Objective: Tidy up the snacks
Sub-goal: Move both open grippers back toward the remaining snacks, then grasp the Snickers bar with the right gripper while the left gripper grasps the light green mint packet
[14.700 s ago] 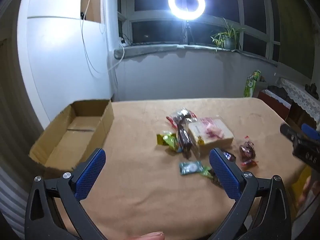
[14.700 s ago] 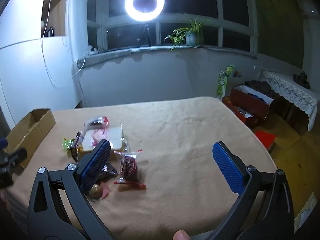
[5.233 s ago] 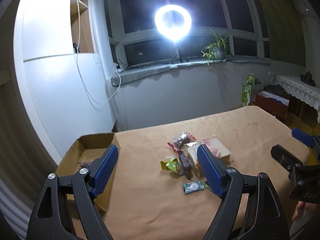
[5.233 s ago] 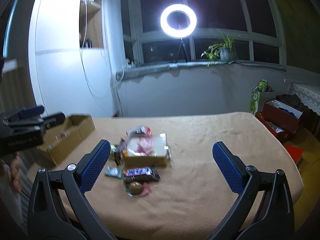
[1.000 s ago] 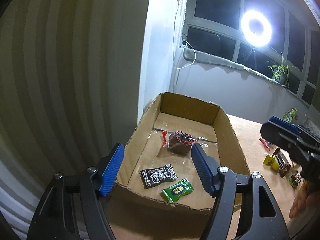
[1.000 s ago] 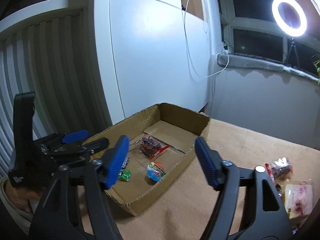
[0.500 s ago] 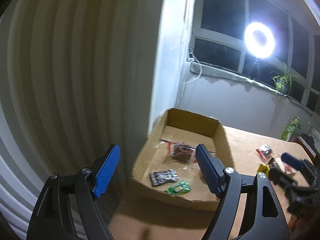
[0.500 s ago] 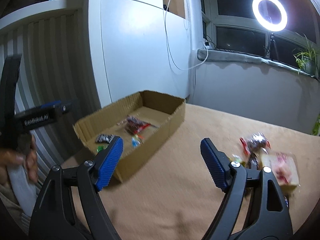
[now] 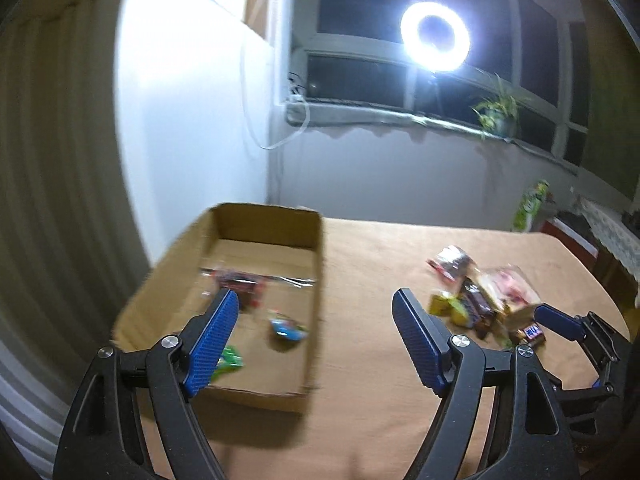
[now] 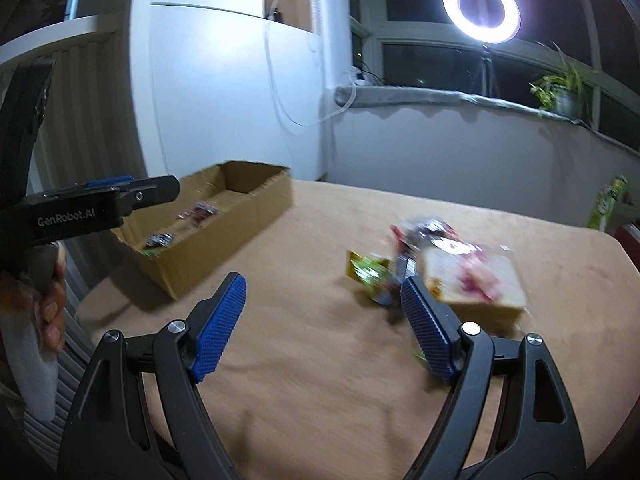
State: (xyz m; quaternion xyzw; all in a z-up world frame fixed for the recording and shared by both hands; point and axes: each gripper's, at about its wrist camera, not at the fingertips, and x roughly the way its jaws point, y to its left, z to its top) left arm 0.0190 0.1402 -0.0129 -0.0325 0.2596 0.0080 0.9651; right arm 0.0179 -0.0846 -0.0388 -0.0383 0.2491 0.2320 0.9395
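Observation:
A cardboard box [image 9: 316, 280] sits at the table's left end, and it also shows in the right wrist view [image 10: 256, 208]. Inside lie a red-wrapped snack [image 9: 240, 282], a round blue snack [image 9: 286, 330], a green packet [image 9: 230, 360] and a black packet [image 10: 158, 240]. A pile of loose snacks [image 9: 476, 300] lies on the tan table, with a bagged sandwich [image 10: 472, 280] and a yellow-green packet [image 10: 368, 270]. My left gripper [image 9: 316, 340] is open and empty over the box's near right corner. My right gripper [image 10: 322, 326] is open and empty just left of the pile.
A ring light [image 9: 435, 37] and a potted plant [image 9: 498, 118] stand at the window sill. A white cabinet [image 10: 224, 92] is behind the box. The tan table [image 10: 320, 380] has its edge close past the box. The other gripper shows at each view's edge [image 10: 96, 204].
Both grippers have swung right, from the box toward the snack pile. The round blue snack that was not in the box a second ago now lies there.

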